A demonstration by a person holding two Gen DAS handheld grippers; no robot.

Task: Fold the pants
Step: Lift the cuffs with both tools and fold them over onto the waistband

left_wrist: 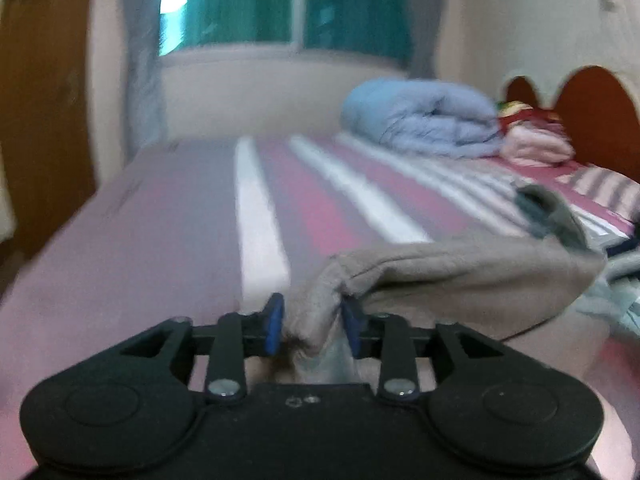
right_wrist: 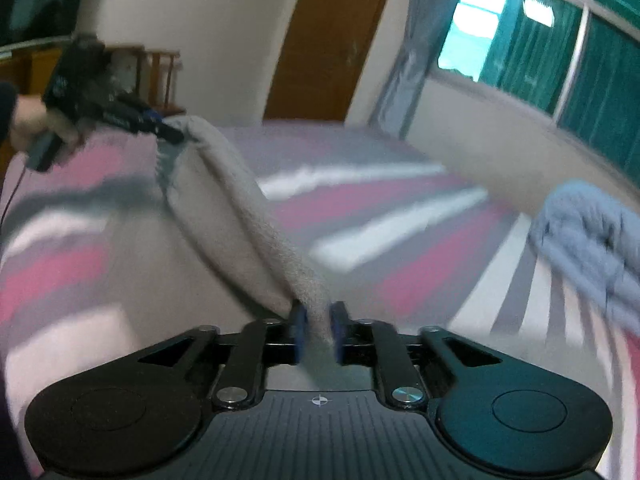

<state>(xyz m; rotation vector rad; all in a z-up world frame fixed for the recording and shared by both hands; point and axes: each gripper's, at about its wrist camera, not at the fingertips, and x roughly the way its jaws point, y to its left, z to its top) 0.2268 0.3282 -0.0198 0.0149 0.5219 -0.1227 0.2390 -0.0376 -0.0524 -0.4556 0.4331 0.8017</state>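
Note:
The beige-grey pants (left_wrist: 452,276) hang stretched between my two grippers above the striped bed. My left gripper (left_wrist: 312,322) is shut on one end of the pants, the cloth bunched between its blue pads. In the right wrist view my right gripper (right_wrist: 318,326) is shut on the other end of the pants (right_wrist: 248,208). The cloth runs up and left to the left gripper (right_wrist: 160,126), held in a hand. The right gripper also shows in the left wrist view (left_wrist: 548,216) at the far end of the cloth. Both views are blurred.
The bed sheet (left_wrist: 180,216) has pink, grey and white stripes. A rolled blue quilt (left_wrist: 424,116) and pink and red bedding (left_wrist: 532,136) lie by the headboard (left_wrist: 592,108). A window (left_wrist: 288,4), curtains and a wooden door (right_wrist: 332,40) stand beyond the bed.

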